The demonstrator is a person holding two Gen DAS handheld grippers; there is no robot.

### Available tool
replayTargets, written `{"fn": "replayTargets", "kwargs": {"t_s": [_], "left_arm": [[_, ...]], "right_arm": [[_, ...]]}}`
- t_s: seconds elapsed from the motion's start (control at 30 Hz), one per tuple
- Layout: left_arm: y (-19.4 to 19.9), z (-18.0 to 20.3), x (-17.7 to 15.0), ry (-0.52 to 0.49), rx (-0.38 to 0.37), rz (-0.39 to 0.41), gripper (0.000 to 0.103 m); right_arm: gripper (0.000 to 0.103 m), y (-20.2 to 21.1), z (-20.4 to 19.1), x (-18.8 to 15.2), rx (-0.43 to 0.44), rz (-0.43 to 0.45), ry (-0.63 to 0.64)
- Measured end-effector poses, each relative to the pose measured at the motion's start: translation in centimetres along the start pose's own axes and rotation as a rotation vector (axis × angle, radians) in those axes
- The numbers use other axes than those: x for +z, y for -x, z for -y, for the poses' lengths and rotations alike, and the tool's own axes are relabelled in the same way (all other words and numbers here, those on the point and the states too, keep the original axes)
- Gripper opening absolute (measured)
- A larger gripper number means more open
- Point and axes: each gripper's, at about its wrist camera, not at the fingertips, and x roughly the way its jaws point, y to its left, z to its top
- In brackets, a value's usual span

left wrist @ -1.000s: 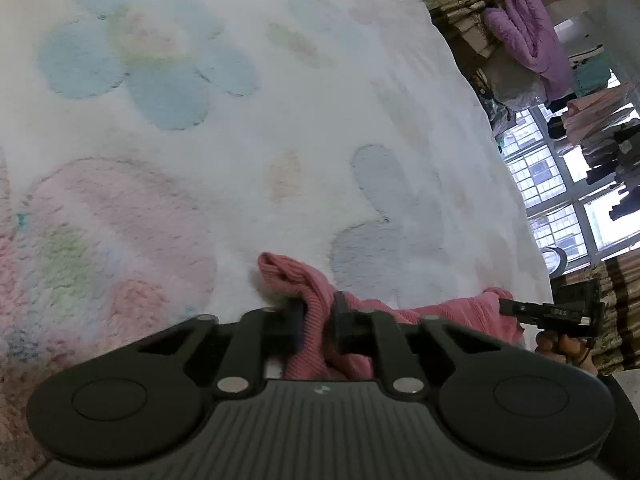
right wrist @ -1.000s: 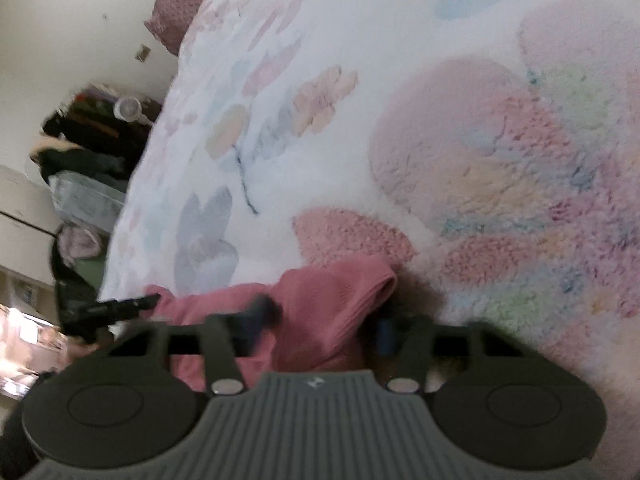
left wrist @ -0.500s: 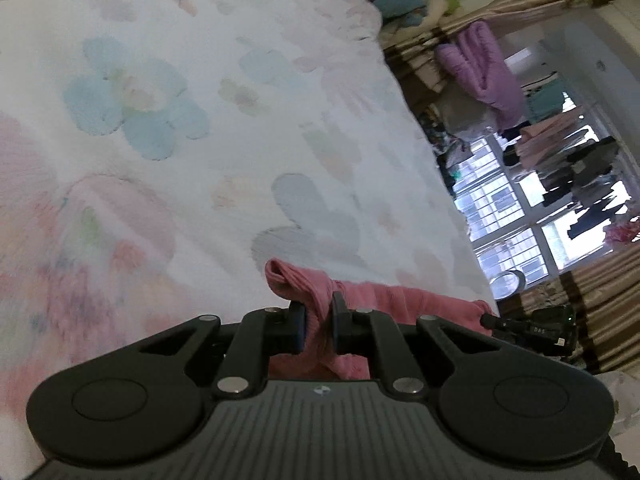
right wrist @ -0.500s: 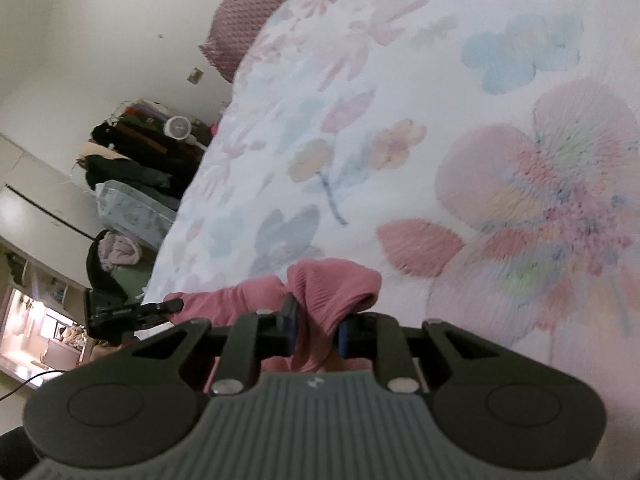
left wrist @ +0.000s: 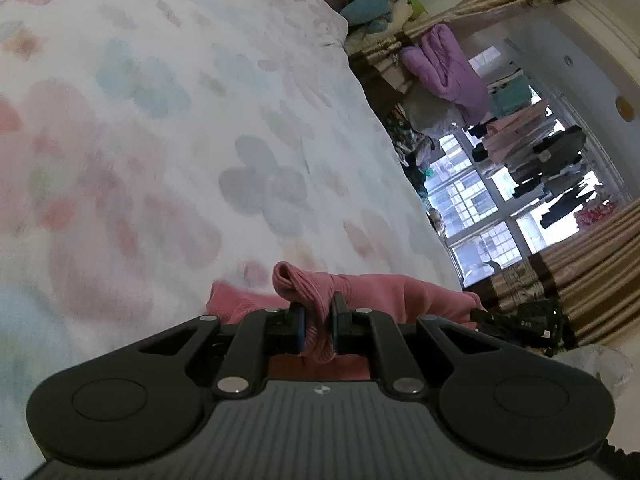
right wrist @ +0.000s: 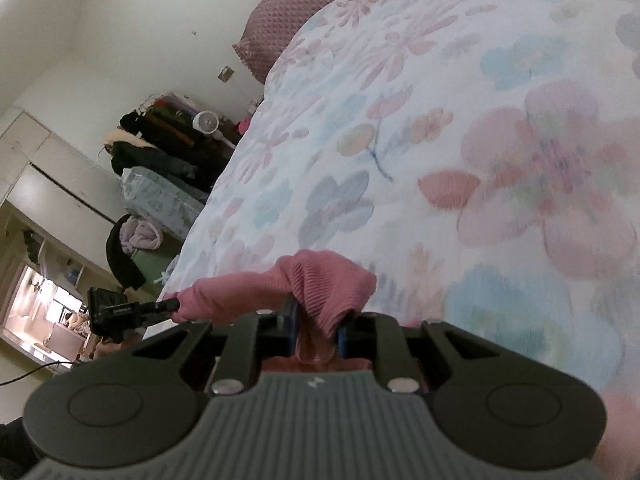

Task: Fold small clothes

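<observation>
We count one pink garment [left wrist: 384, 292], two tools. Left tool [left wrist: 317, 330] pinches ribbed edge between narrow jaws; right tool [right wrist: 316, 334] likewise grips other bunched edge. Garment spans between both tools, raised above bed. Bed [left wrist: 168, 128] under floral fleece blanket beyond tools; maroon pillow [right wrist: 304, 4] far end; window [left wrist: 488, 216] off right of left tool.

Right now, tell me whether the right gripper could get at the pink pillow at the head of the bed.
Probably not: the right gripper is shut on the pink knit garment, and the pink pillow lies across the whole floral bedspread.
</observation>
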Motion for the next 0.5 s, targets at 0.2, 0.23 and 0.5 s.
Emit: {"fn": "replayTargets", "kwargs": {"t_s": [0.2,0.23,0.5], "left_arm": [[2.1,0.0,-4.9,0.029,-0.024,-0.027,0.012],[2.3,0.0,-5.6,0.033,-0.025,-0.034,0.012],[1.8,-1.8,-12.3,0.099,-0.013,-0.106,0.012]], "right_arm": [[0.013,2.7,-0.5,-5.2,0.012,-0.019,-0.002],[0.013,3.1,-0.6,-6.1,0.016,-0.025,0.000],[0.013,4.1,0.9,-14.4,-0.009,-0.123,-0.003]]}}
